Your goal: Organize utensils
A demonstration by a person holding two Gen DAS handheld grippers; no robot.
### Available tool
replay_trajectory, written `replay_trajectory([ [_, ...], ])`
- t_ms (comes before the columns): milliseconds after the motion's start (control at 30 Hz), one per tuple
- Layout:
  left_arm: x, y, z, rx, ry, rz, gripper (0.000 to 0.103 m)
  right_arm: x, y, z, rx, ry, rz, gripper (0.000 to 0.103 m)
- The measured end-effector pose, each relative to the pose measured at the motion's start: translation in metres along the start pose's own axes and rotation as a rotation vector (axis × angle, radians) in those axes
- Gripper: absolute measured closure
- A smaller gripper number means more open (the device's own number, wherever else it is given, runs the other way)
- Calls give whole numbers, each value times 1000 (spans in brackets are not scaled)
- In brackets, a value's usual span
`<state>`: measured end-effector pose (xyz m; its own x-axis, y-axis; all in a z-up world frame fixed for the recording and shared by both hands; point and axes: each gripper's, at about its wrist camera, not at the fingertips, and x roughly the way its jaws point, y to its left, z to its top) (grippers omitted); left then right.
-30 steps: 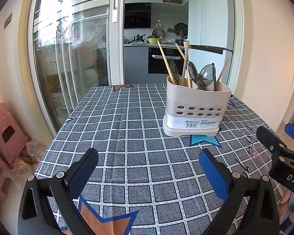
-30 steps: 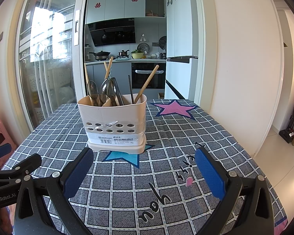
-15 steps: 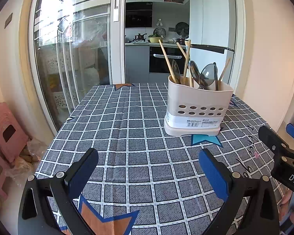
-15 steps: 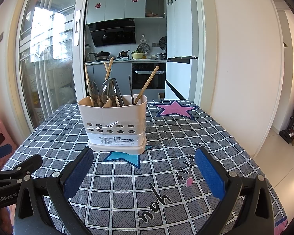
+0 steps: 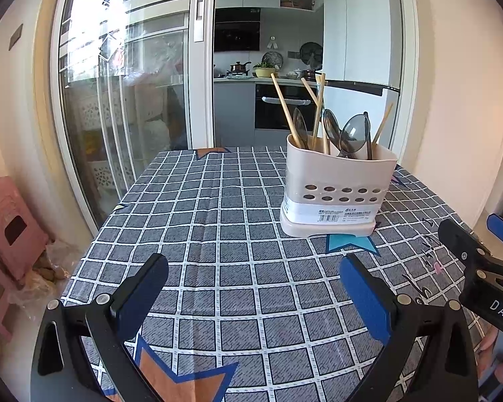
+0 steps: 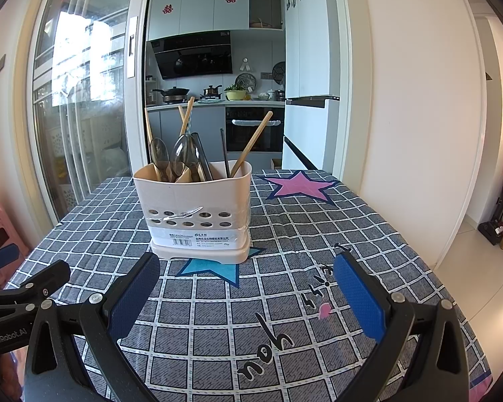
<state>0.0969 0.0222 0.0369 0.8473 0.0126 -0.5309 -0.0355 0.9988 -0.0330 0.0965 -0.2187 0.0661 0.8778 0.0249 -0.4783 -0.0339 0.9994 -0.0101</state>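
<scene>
**Both grippers empty, fingers apart, held short of the caddy.**
Caddy (image 6: 198, 211) stands upright on the table (image 5: 218, 234) with chopsticks (image 6: 251, 144) and spoons (image 6: 184, 154) inside; left gripper (image 5: 251, 298) and right gripper (image 6: 244, 291) hold nothing. This fits sorting either pending or finished; any grasp should close on one handle only.

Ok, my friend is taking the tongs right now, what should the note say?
Left tongs: open, empty, hovering above the tablecloth.
Right tongs: open, empty too.
The utensil holder stands upright on the cloth ahead of both tongs, by a blue star.
Done: wooden chopsticks and spoons already stand inside the holder, mixed together.
Left: no loose utensils show on the table; whether those inside still need sorting cannot be told.
</scene>
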Motion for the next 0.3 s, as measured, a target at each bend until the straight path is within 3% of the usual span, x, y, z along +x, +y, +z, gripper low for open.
replay_trajectory([
  [300,0,1,1,-6,9,-5,0,-1,1,0,-4,-2,2,0],
])
